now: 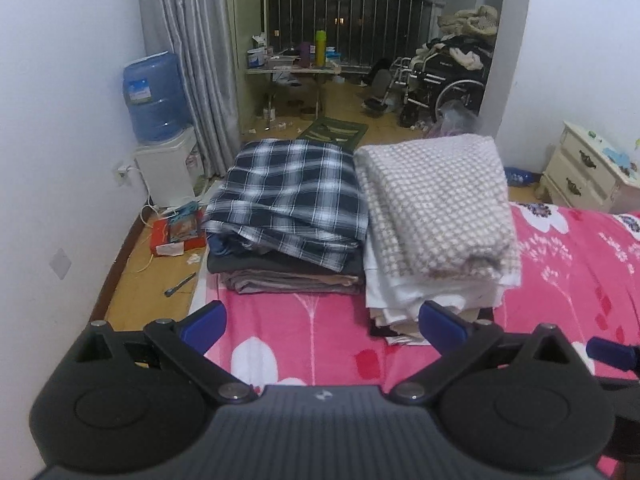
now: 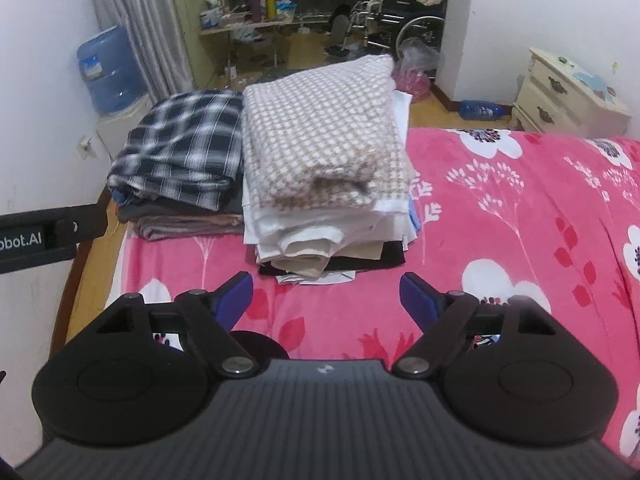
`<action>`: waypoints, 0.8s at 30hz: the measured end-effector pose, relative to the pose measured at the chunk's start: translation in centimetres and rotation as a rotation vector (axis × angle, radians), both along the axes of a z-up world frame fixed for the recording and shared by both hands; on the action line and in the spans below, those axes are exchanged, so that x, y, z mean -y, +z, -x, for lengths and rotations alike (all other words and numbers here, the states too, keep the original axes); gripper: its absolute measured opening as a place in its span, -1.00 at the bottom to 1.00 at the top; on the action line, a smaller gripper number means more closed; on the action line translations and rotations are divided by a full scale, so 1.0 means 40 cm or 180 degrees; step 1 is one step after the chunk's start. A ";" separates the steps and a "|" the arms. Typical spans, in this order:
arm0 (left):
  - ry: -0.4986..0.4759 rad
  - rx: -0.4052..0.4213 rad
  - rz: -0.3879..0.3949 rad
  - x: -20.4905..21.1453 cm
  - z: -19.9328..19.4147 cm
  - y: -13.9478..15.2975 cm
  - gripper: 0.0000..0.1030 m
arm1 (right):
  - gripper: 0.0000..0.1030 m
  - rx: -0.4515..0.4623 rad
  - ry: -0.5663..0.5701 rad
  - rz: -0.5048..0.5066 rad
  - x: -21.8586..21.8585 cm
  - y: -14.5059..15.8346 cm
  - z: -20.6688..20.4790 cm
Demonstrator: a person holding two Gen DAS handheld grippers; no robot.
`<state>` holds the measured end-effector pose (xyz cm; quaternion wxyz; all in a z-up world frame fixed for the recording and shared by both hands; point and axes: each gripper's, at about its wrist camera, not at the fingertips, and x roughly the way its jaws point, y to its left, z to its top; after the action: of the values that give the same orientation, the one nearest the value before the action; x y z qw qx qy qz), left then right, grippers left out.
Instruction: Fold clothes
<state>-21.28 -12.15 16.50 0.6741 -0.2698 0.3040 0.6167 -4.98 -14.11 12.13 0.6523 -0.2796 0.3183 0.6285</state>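
Both jaws stand wide apart with nothing between them: the left gripper (image 1: 322,326) and right gripper (image 2: 326,294) hover over the pink floral blanket (image 2: 500,208). Beyond them, at the bed's far left end, the folded beige checked garment (image 2: 324,140) tops the right pile, just beside the plaid-topped pile (image 1: 284,196).

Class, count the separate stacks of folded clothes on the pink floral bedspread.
2: the stack topped by dark plaid cloth on the left, and the taller stack topped by beige checked knit beside it.
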 end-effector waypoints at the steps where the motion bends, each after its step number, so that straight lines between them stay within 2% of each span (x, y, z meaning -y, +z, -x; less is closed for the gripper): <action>1: -0.0001 -0.0015 0.0005 0.000 0.000 -0.002 0.99 | 0.58 0.0013 0.0016 0.0004 -0.005 -0.002 0.006; 11: -0.0013 -0.0050 0.0058 -0.005 0.010 -0.010 0.99 | 0.62 0.0080 0.0152 0.0018 -0.021 0.000 0.042; 24: 0.0022 0.0010 0.0164 -0.002 0.027 -0.026 0.99 | 0.63 0.0101 0.0120 0.0051 -0.018 0.001 0.047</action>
<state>-22.37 -12.05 15.47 0.6654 -0.2891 0.3177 0.6105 -6.88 -13.41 12.16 0.6430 -0.3007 0.3078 0.6335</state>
